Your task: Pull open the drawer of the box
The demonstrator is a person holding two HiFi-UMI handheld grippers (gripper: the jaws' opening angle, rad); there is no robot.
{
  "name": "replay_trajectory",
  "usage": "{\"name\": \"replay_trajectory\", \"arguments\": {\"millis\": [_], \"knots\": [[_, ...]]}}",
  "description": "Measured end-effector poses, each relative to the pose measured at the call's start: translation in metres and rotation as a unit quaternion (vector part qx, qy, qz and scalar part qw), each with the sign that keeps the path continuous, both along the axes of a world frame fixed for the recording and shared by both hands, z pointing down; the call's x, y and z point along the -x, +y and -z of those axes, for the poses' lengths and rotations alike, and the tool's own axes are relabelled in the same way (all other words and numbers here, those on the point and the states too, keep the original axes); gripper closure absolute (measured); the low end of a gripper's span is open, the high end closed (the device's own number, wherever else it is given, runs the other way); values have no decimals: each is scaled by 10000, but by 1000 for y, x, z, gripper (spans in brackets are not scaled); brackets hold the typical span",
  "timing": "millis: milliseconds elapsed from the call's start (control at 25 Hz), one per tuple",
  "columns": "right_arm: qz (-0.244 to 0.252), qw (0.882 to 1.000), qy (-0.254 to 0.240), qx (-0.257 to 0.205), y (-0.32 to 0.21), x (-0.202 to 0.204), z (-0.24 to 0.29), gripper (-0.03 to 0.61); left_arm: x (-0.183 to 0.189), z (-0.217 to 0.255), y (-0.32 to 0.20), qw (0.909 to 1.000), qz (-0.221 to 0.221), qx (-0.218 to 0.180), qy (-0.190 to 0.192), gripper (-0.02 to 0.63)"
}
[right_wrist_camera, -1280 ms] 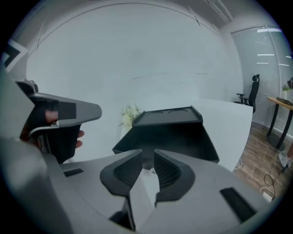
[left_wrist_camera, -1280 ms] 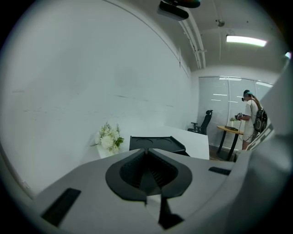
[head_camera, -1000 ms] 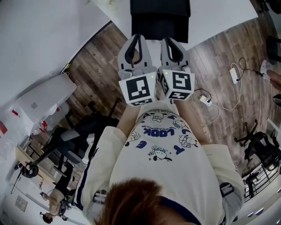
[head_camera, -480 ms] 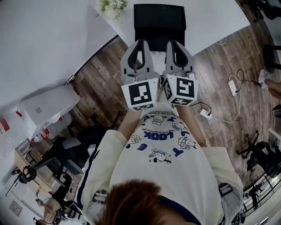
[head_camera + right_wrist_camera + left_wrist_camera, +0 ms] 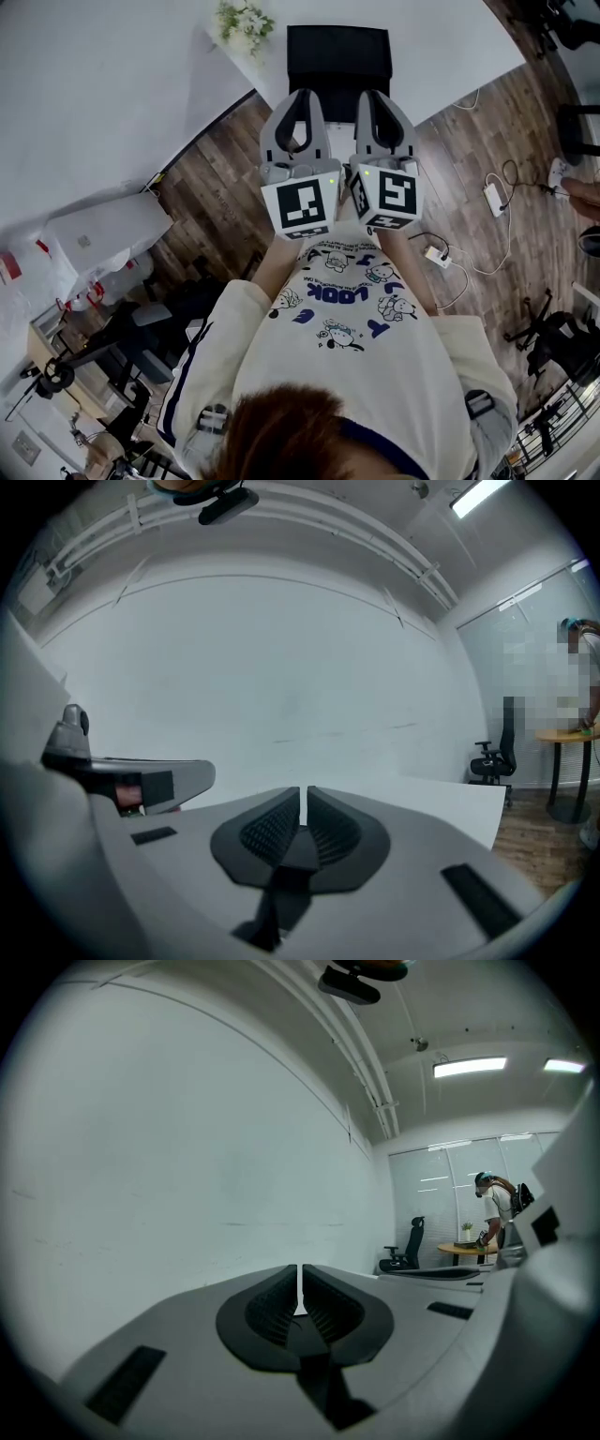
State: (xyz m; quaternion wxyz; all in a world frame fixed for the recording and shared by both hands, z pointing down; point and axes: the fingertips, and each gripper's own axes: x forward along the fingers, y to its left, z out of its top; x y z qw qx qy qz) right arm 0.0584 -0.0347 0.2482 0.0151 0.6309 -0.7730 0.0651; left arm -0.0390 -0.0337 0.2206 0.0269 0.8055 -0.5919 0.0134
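A black box (image 5: 337, 58) stands on the white table (image 5: 450, 37) at the top of the head view; I cannot make out its drawer. Both grippers are held side by side in front of the person's chest, short of the box and apart from it. My left gripper (image 5: 298, 103) is shut with nothing between its jaws, and my right gripper (image 5: 378, 101) is shut and empty too. The left gripper view shows its jaws (image 5: 299, 1283) closed against a white wall. The right gripper view shows its jaws (image 5: 304, 808) closed, with the table beyond. Neither gripper view shows the box.
A small plant (image 5: 242, 21) stands on the table left of the box. Cables and a power strip (image 5: 492, 197) lie on the wood floor at right. White packages (image 5: 103, 234) sit at left. An office chair (image 5: 497, 752) and another person (image 5: 492, 1208) are far off.
The head view has shifted so more of the table and the box shows, and the plant has come into view. Both grippers stay shut and side by side.
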Motion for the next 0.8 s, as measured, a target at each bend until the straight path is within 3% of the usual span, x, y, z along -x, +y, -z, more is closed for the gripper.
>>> {"name": "replay_trajectory", "arguments": {"millis": [800], "knots": [[72,9999,29,-132,0,7,10,538,-4,7,4,9999,-99,-83,-6,586]]}}
